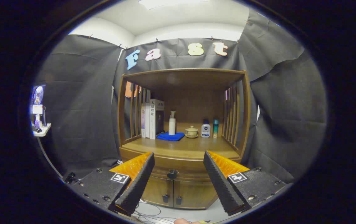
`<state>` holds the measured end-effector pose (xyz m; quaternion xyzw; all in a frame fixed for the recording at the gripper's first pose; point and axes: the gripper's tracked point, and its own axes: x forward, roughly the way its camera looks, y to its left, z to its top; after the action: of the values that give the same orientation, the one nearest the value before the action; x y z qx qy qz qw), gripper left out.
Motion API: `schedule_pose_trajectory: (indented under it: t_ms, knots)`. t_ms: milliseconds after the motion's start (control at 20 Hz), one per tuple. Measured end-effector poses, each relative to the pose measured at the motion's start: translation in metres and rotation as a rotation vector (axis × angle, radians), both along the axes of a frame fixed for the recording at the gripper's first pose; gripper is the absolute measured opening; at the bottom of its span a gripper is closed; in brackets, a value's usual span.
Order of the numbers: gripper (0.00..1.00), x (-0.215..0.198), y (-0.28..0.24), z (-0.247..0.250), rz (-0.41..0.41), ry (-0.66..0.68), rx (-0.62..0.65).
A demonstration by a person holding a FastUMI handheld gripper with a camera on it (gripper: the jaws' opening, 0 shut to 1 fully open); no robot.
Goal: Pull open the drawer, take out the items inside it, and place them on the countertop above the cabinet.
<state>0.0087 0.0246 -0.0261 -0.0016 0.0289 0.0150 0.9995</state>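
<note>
Gripper (pixel 178 174) well short of the cabinet (pixel 182 149), fingers (pixel 137 183) spread wide, holding nothing. Drawer (pixel 178 164) sits closed under the desk (pixel 181 146), dark knob (pixel 172 174) at its front centre, framed betw. the two fingers but still beyond the tips. Contents not visible w/ drawer shut.

Risks from here, judged:
- Knob is small; fingers are wide wedges. If approach drifts sideways, one finger hits the drawer face first and the close misses or pinches only an edge → slips off on the pull.
- Pull not straight along the drawer's travel → drawer could bind, or cabinet shifts.
- Two lower doors (pixel 173 191) w/ their own small handles (pixel 165 198) sit just below the knob; coming in too low grabs the wrong one.

Around:
- Desk already carries stuff along the back: books (pixel 152 119) at left, blue cloth (pixel 170 136) w/ white pump bottle (pixel 172 123) on it, lidded cup (pixel 191 132), small white bottle (pixel 205 130), teal bottle (pixel 215 128). Front strip of desk is bare, so that's the likely drop zone.
- Slatted side walls and the top board box in the desk; placing means entering from the front only, careful w/ the raised finger clearing the top.
- Cables (pixel 148 213) on floor below the cabinet; not in the path.
</note>
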Motion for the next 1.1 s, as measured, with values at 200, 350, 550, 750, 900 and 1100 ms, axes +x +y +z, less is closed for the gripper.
schedule_pose_trajectory:
  t_ms: [200, 350, 550, 750, 900, 1100]
  knots:
    - [1.0, 0.001, 0.002, 0.001, 0.001, -0.001, -0.001]
    - [1.0, 0.002, 0.003, 0.0, 0.008, -0.006, -0.006]
    - [1.0, 0.003, 0.008, -0.002, 0.015, -0.004, -0.01]
    - [1.0, 0.005, 0.014, -0.005, 0.026, -0.002, -0.013]
    - [1.0, 0.011, 0.017, -0.016, 0.027, 0.017, -0.013]
    - [1.0, 0.029, 0.018, -0.041, 0.02, 0.062, 0.002]
